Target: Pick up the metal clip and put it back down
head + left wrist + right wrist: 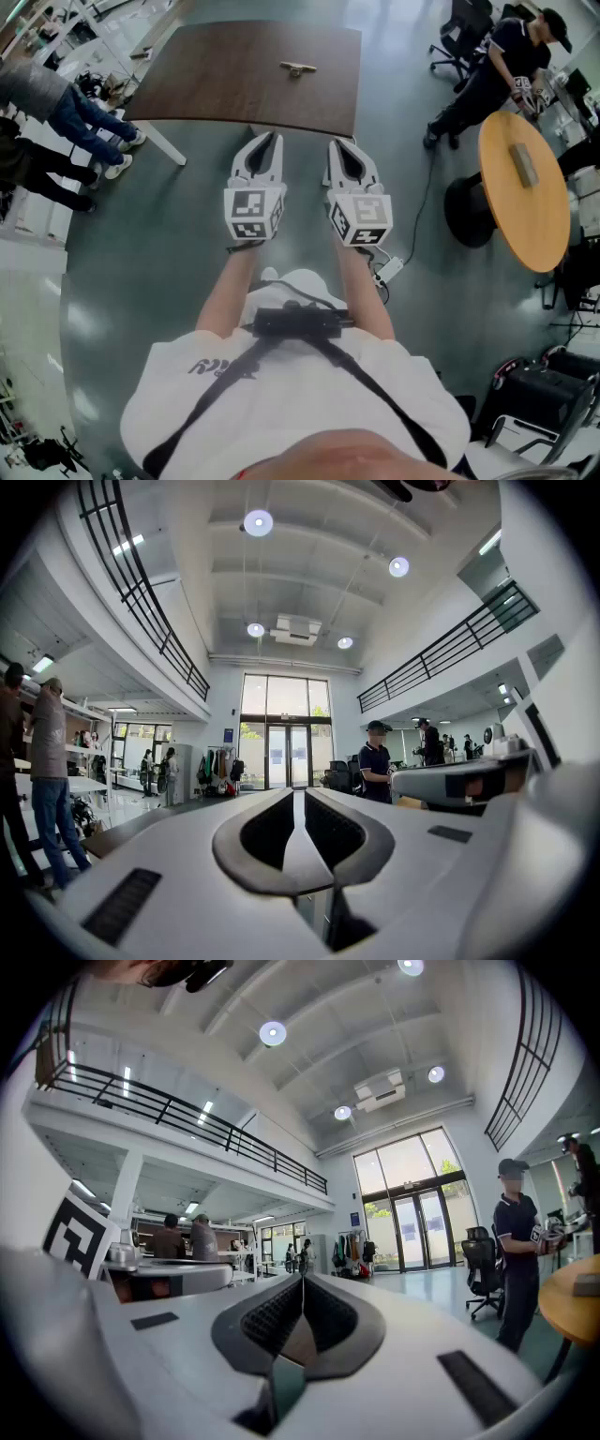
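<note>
The metal clip (297, 67), small and brass-coloured, lies on the dark brown table (244, 84) near its far edge. In the head view both grippers are held side by side and level, just short of the table's near edge and well apart from the clip. The left gripper (276, 139) has its jaws together with nothing between them. The right gripper (336, 143) is shut and empty too. The left gripper view shows the left gripper's (295, 794) jaws meeting at the tips, and the right gripper view shows the same for the right gripper (302, 1279). Neither of these two views shows the clip.
A round yellow table (539, 211) with a grey block (523, 164) stands to the right. A person (502, 66) stands beside it near office chairs (464, 33). Other people (56, 108) stand at the left. A power strip (389, 267) and its cable lie on the floor.
</note>
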